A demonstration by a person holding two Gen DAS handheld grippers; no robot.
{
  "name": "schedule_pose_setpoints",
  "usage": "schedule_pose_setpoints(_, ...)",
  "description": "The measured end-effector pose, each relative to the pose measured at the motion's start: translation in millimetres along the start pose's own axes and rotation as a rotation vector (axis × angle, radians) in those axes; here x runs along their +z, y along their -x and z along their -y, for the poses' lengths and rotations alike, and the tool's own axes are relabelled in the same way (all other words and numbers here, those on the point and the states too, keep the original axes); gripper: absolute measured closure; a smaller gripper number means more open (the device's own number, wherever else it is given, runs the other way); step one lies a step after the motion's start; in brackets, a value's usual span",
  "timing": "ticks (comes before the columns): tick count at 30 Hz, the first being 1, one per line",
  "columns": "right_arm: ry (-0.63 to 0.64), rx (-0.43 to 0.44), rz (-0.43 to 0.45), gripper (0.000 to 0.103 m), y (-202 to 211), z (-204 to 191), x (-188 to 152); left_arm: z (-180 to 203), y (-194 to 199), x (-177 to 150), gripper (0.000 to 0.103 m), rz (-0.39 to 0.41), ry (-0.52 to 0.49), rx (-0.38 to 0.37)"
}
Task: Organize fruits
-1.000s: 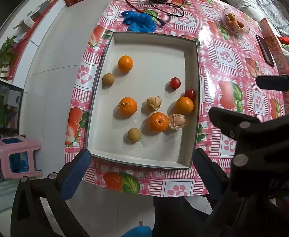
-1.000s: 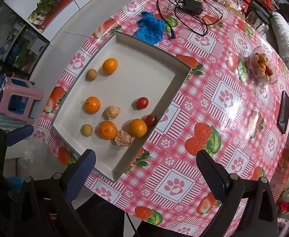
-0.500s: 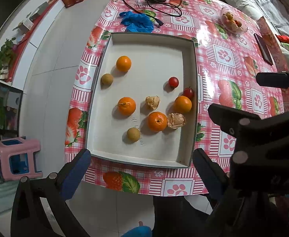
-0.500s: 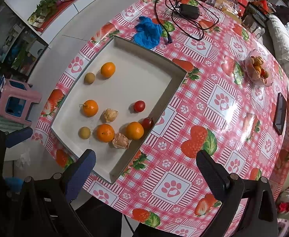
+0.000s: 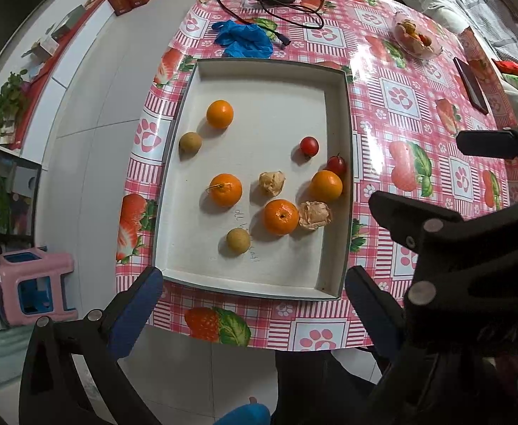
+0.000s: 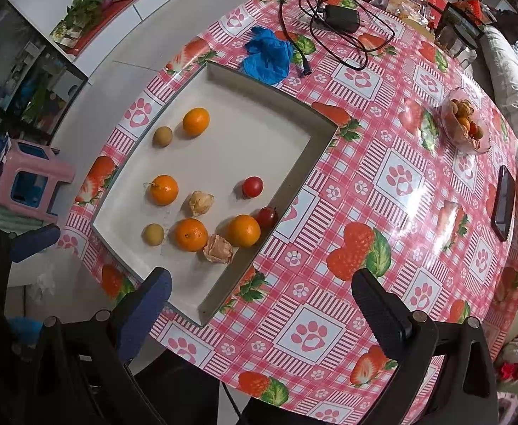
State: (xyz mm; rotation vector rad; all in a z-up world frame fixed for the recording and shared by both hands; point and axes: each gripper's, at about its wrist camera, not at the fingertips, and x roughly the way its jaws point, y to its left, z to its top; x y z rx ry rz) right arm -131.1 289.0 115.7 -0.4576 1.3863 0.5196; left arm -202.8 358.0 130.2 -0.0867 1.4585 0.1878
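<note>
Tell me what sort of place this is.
Probably a home living or dining room: a round table with a strawberry-print cover, a pink stool on the tiled floor, and a sofa-like cushion behind the table.

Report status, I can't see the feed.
Both hand-held grippers, left and right, open, empty, above table edge. Fruits loose in tray, unsorted. Nothing in the way.

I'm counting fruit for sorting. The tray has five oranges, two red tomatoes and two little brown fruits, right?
Nearly. The tray holds four oranges, not five: one at the back, one with a stem, one in front and one by the right wall. The left wrist view shows it. The two tomatoes and two brown fruits are right.
</note>
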Motion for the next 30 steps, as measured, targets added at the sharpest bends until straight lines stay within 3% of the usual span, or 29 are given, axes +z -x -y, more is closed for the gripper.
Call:
schedule_pose_setpoints(25, 0.015, 0.002, -0.004, 0.001, -2.1, -7.1, 1.4, -5.1, -1.0, 0.3, 0.0, -0.002, -0.004, -0.001)
schedule_pose_setpoints(30, 0.021, 0.004, -0.007, 0.001, -3.1, -6.7, 3.1, -9.8, 3.1, 2.0, 0.0, 0.032, -0.001, -0.015)
